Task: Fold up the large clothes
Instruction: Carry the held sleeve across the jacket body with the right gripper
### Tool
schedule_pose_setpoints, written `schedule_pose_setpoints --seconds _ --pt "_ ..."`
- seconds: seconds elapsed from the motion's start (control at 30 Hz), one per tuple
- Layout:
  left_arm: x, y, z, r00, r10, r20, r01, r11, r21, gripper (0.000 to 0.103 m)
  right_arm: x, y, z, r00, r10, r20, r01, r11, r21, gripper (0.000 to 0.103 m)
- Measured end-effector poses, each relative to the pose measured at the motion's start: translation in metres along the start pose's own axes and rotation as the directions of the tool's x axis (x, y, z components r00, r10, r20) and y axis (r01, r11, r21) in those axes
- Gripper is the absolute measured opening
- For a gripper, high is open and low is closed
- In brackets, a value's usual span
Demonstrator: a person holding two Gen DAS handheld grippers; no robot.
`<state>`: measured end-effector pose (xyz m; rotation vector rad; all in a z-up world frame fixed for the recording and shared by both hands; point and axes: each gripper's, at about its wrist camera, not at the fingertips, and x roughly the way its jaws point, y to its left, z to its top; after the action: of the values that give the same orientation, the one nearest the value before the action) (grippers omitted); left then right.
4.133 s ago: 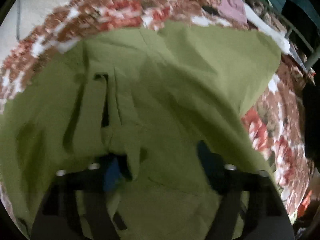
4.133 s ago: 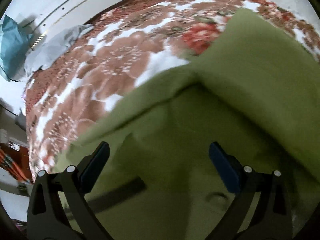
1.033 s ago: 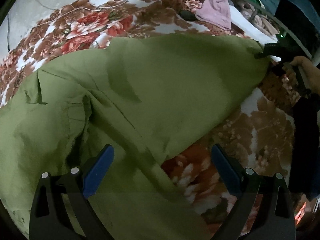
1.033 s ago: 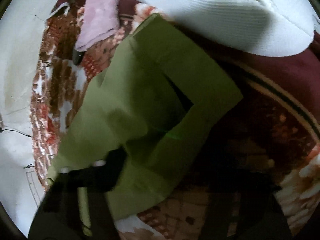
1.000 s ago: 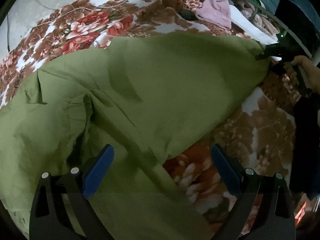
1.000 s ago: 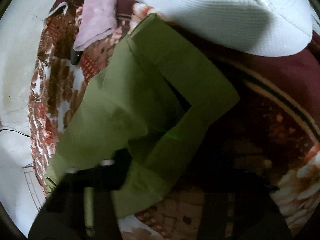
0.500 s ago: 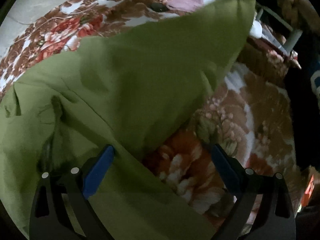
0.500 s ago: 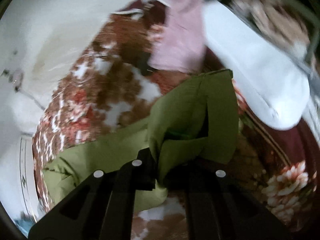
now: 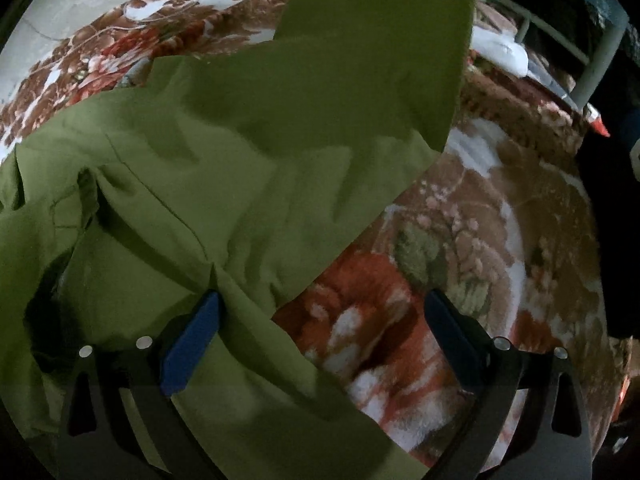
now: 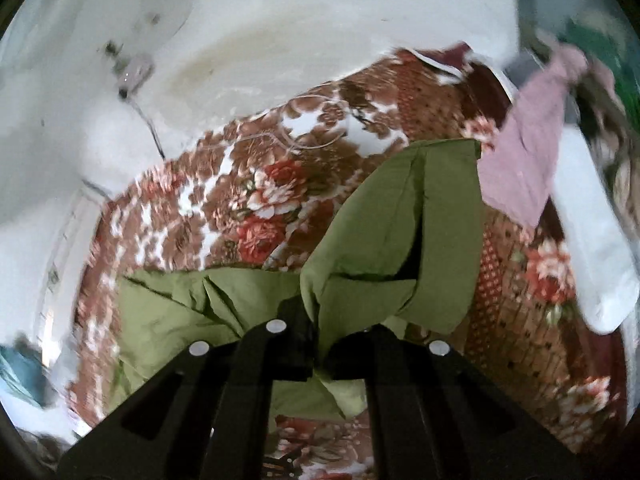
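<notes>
— Well, where do we find the large olive-green cloth garment [image 9: 248, 184] right now?

— We see it spread over the floral brown-and-red bed cover [image 9: 472, 240], most of its body lying wrinkled on the cover, with one end lifted well above the bed and rising past the top of the left wrist view.

— And who holds that raised end?

— Our right gripper [image 10: 320, 344] does. Its black jaws are pressed together with a bunched fold of the green cloth [image 10: 384, 248] pinched between them, and the fabric hangs from there back down to the bed cover.

— What about our left gripper [image 9: 320, 328]?

— Its jaws stand wide apart and hold nothing. The blue-padded left finger [image 9: 192, 344] rests against the garment's wrinkled edge, while the other finger sits over bare bed cover just beside the cloth's edge.

— Anything else around the garment?

— Beyond its raised end we make out a pale pink cloth [image 10: 528, 152] and a white textured cloth [image 10: 592, 248], both lying on the bed cover, near the garment but apart from it. Behind the bed stands a stained whitish wall [image 10: 280, 40]. The right wrist view is somewhat blurred.
</notes>
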<state>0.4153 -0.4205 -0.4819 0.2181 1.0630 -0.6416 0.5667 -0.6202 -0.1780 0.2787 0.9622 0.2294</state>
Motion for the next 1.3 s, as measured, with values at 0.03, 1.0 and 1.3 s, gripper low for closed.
schedule_pose_setpoints --seconds 0.03,1.0,1.3 --pt "0.0 0.0 -0.001 1.0 -0.002 0.005 0.002 1.0 0.0 0.098 0.002 0.013 0.003 1.0 0.009 -0.002 -0.009 1.0 -0.012 0.004" --pt "0.005 -0.007 -0.012 0.996 0.065 0.059 -0.064 0.998 -0.021 0.098 0.143 0.386 -0.046 0.906 0.306 -0.293 -0.377 0.897 -0.231 0.004" --pt "0.002 -0.001 -0.019 0.994 0.037 0.099 -0.034 0.999 -0.03 0.098 0.246 0.467 -0.117 0.886 0.214 -0.411 -0.345 0.897 -0.277 0.004"
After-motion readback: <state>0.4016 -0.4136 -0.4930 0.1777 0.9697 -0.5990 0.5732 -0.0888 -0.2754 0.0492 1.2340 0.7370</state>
